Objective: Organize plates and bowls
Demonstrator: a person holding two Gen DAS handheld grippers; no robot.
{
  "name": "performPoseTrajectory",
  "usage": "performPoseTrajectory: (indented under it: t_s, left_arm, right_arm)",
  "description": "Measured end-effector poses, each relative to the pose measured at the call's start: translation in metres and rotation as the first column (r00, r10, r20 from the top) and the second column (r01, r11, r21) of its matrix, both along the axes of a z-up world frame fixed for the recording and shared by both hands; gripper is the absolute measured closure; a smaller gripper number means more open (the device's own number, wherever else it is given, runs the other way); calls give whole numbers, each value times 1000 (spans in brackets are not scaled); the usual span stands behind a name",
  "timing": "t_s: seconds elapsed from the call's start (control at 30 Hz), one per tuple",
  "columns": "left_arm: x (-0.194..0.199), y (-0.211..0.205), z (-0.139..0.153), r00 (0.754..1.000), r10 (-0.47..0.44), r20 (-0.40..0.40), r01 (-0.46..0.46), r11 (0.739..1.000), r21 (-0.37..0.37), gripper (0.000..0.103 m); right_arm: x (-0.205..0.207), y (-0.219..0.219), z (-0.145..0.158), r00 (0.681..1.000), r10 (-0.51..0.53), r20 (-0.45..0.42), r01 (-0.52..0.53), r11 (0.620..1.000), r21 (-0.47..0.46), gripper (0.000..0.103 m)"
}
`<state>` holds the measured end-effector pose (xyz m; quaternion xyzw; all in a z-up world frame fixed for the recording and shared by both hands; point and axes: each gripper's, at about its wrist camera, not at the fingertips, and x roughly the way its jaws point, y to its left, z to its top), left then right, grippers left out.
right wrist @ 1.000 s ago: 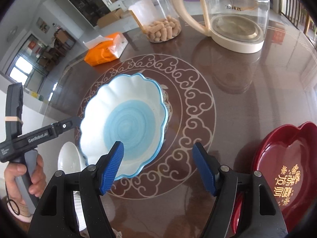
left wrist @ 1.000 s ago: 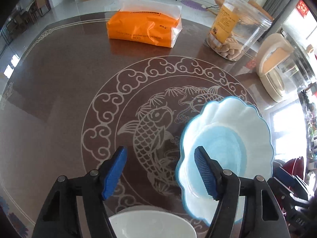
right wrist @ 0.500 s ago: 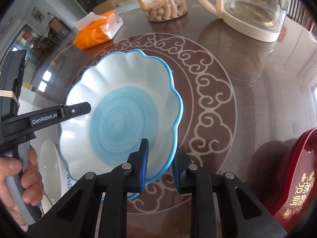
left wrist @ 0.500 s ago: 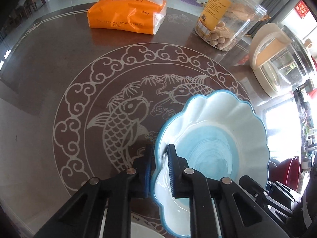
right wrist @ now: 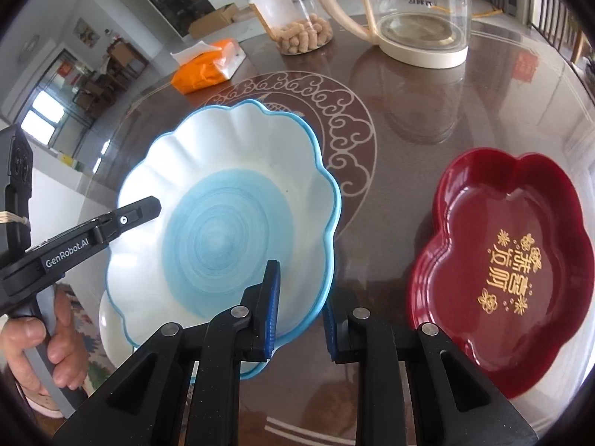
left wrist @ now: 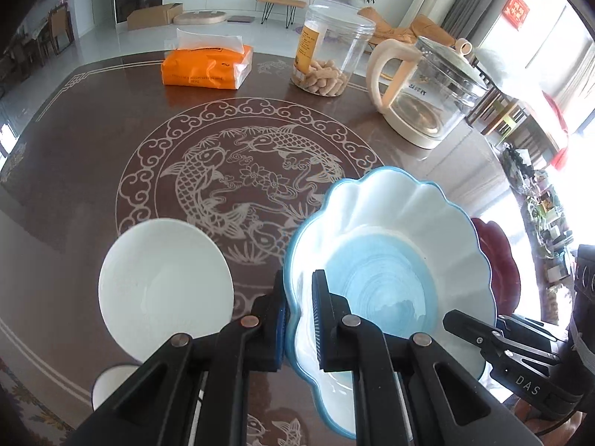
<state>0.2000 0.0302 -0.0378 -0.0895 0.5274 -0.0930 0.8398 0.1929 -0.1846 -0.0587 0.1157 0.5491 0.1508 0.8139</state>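
Observation:
A scalloped bowl [left wrist: 390, 278], white with a blue centre and blue rim, hangs just above the brown table between both grippers. My left gripper [left wrist: 299, 312] is shut on its near left rim. On the opposite rim my right gripper [right wrist: 301, 312] is shut as well, one pad inside the bowl [right wrist: 230, 223] and one outside. A round white plate [left wrist: 165, 290] lies on the table left of the bowl; the right wrist view shows its edge [right wrist: 111, 338] under the bowl. A dark red lobed dish [right wrist: 513, 271] with gold characters sits to the right.
At the far side of the table [left wrist: 93, 171] stand an orange tissue pack [left wrist: 206, 67], a clear jar of snacks [left wrist: 327, 59] and a glass kettle [left wrist: 427, 89] with a cream handle. A person's hand [right wrist: 48, 349] holds the left gripper's handle. A small white object [left wrist: 111, 383] lies near the front edge.
Both grippers went from open to shut on opposite sides of the blue bowl's rim. Both then drew back and up with it, bringing the white plate and red dish fully into view.

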Motion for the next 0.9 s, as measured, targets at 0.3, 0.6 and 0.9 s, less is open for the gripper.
performPoseTrajectory:
  t_s: [0.3,0.6,0.9]
  left_arm:
    - [-78,-13,-33,999,43,-2,-43,997,-57,92]
    - [-102,-36,-74,1000,10,-18,-11,999,-35,92]
    - [-116,-37,-54,995,12,99,-22,995,99,45]
  right_arm:
    - [-75,-16,-18,999,20,-34,-21,1000,-20,80]
    - [-97,-35,-53,998,-14,-60,10,997,-71,82]
    - [-114,-38,-35,996,-12,94,19,996,-84,38]
